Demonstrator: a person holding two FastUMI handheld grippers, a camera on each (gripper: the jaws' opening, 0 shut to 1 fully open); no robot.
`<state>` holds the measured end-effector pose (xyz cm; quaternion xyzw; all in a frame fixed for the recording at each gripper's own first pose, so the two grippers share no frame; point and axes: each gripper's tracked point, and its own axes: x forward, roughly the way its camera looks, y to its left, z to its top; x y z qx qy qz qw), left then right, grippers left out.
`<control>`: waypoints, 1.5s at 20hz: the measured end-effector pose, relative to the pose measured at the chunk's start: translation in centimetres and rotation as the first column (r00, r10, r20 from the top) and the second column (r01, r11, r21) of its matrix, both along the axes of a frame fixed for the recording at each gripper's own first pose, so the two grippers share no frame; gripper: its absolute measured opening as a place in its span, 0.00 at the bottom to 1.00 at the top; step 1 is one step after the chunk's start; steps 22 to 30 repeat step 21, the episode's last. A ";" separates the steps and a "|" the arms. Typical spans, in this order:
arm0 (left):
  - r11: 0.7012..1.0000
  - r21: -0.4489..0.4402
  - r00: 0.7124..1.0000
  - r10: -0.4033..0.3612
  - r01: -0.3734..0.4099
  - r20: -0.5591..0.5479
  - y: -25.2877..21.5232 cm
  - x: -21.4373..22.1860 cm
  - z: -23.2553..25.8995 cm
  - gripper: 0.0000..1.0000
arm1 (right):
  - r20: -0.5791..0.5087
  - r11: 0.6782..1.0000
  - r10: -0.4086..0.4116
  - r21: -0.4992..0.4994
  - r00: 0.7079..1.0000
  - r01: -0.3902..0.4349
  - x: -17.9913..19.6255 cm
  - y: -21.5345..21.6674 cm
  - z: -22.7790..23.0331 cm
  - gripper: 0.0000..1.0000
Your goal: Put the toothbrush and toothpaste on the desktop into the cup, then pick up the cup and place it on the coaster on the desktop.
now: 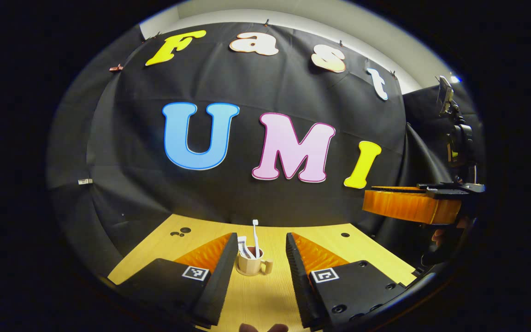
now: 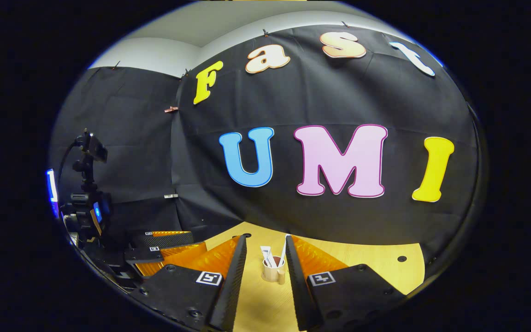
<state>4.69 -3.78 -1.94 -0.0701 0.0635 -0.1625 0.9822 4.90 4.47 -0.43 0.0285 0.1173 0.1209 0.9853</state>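
left claw spread wide, nothing between its fingers; right claw likewise parted, held level, gripping nothing

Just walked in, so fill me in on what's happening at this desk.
A person holds a hand-held gripper in each hand, and both are open and holding nothing. The left hand-held gripper and the right hand-held gripper both point at a cup standing on the wooden desk. The toothbrush and the toothpaste already stand in the cup. A coaster seems to lie under the cup, so the task looks close to done.
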 end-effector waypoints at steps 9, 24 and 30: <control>1.000 0.022 1.000 -0.015 0.015 0.002 -2.6 -0.3 0.3 0.67 | -0.037 0.999 -0.017 0.043 0.999 0.019 -0.1 -1.4 -1.0 0.54; 0.999 0.041 1.000 -0.022 0.022 0.002 -3.8 0.6 0.3 0.70 | -0.031 0.998 -0.032 0.048 0.999 0.033 0.3 -2.5 -1.3 0.64; 0.999 0.041 1.000 -0.022 0.022 0.002 -3.8 0.6 0.3 0.70 | -0.031 0.998 -0.032 0.048 0.999 0.033 0.3 -2.5 -1.3 0.64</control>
